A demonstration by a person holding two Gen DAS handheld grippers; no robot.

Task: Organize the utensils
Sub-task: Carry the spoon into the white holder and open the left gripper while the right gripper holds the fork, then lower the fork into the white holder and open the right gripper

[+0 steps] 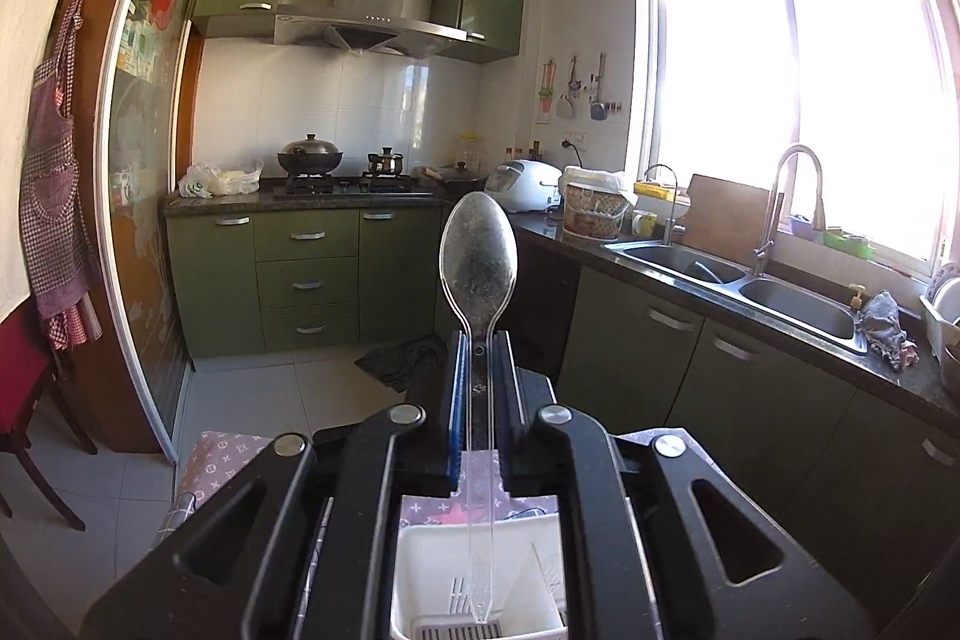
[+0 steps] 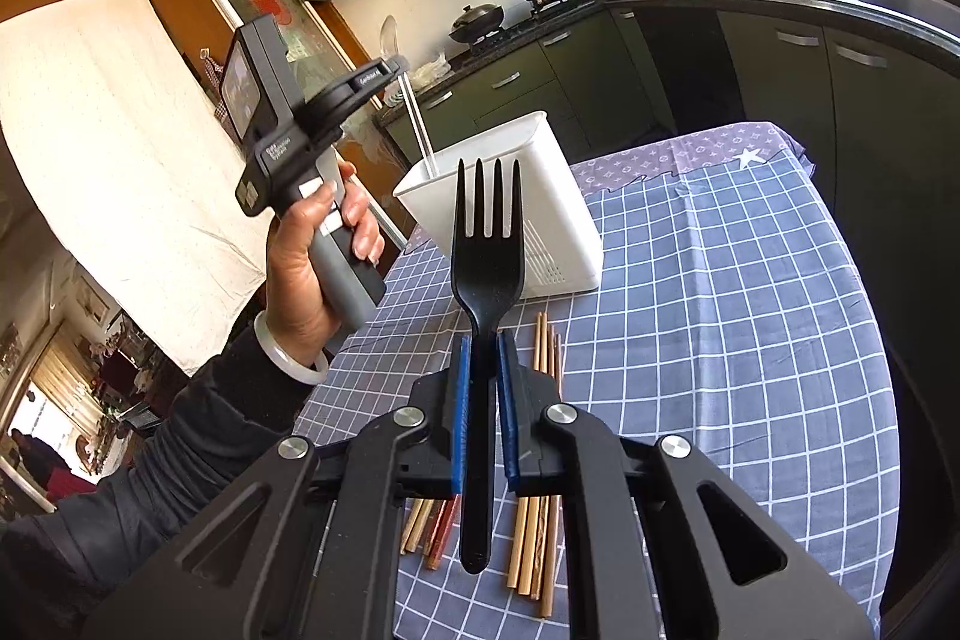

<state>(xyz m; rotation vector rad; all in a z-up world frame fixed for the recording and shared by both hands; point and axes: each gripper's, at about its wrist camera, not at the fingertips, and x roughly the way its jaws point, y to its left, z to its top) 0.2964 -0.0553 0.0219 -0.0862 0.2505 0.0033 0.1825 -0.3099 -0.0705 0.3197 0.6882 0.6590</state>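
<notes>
A kitchen table under a blue checked cloth carries the job as I run both claws from afar: on it stands the white utensil holder, upright near the far left edge, and nearer to me a loose bundle of wooden chopsticks lies flat on the cloth, partly hidden beneath my right claw. The left claw is clamped tight on a clear plastic spoon, pinching the handle about midway so the bowl points forward and up while the handle's tail hangs down over the holder's open compartments; from the right wrist view the clear handle already dips inside the holder's rim. The right claw is likewise closed narrow on a black plastic fork, gripped on the handle just below the neck, tines forward, poised above the chopsticks and a little short of the holder. I judge both pieces light, thin and slick, with some flex, so the flat of the handle is the sensible hold, and a gentle release should drop them in cleanly. The chopsticks look stiff but prone to rolling, best taken across the middle.
</notes>
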